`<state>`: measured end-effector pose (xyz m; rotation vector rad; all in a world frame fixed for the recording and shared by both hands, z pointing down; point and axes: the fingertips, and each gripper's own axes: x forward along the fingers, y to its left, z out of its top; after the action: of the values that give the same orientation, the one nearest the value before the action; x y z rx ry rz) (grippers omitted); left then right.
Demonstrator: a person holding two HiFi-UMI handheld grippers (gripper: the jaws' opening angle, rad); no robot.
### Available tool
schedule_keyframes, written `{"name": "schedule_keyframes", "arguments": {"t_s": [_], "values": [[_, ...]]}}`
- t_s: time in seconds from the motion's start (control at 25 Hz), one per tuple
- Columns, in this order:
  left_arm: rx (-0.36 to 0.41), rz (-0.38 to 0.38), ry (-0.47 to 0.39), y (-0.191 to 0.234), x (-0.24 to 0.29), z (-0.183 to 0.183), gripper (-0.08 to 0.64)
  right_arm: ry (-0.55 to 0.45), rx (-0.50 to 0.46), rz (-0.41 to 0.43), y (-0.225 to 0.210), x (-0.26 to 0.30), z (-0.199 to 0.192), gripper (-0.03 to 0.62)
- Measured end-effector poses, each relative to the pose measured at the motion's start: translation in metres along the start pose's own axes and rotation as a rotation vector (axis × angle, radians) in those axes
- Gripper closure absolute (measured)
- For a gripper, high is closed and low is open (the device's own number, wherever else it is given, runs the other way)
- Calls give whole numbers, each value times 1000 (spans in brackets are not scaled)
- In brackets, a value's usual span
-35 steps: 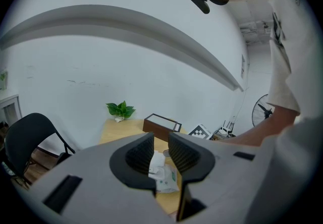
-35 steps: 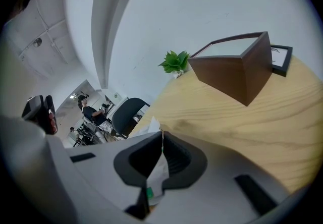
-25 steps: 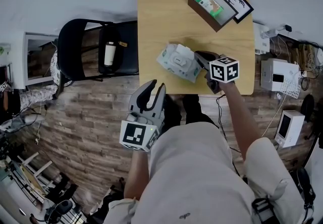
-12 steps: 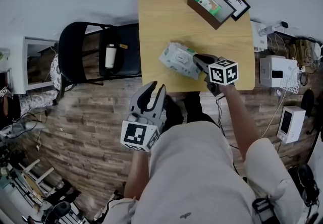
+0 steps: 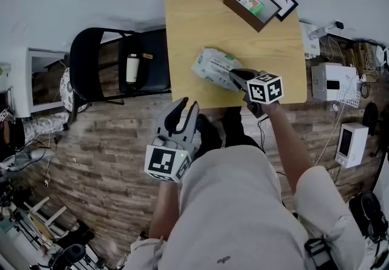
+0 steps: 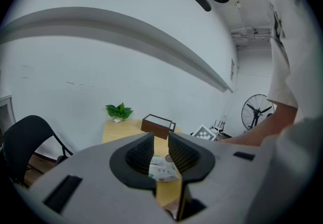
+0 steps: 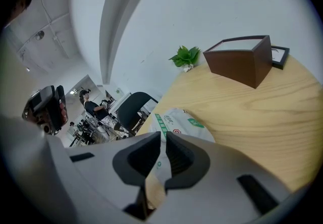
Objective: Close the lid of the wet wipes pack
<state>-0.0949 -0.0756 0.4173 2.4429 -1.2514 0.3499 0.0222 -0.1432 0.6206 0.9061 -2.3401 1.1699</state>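
Wipes pack (image 5: 214, 67) lies near the table's (image 5: 188, 31) front edge, well apart from the box (image 5: 252, 4); right gripper (image 5: 234, 74) at it, jaws opening, nothing between; left gripper (image 5: 185, 106) released, off the table

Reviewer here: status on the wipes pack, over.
Left tongs open, short of table. Right tongs opening at pack, nothing pinched. Pack top looks flat. Nothing in the way.

Your table (image 5: 200, 13) has a smooth, light wood-grain top with a satin finish. The wet wipes pack (image 5: 211, 65) is soft, crinkled plastic film with a faint sheen. The brown box (image 7: 237, 64) looks matt and smooth. Below you, the floor (image 5: 103, 141) shows rough-grained wooden planks; the chair (image 5: 85, 62) is matt black.
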Motion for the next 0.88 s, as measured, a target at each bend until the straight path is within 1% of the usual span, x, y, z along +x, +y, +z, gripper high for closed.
{"name": "schedule_keyframes", "arguments": {"t_s": [0.36, 0.88], "values": [[-2, 6, 5, 4, -9, -4, 477, 53, 3, -18, 1, 10, -15, 574], [-25, 40, 0, 16, -16, -8, 477, 193, -101, -64, -2, 29, -24, 581]]}}
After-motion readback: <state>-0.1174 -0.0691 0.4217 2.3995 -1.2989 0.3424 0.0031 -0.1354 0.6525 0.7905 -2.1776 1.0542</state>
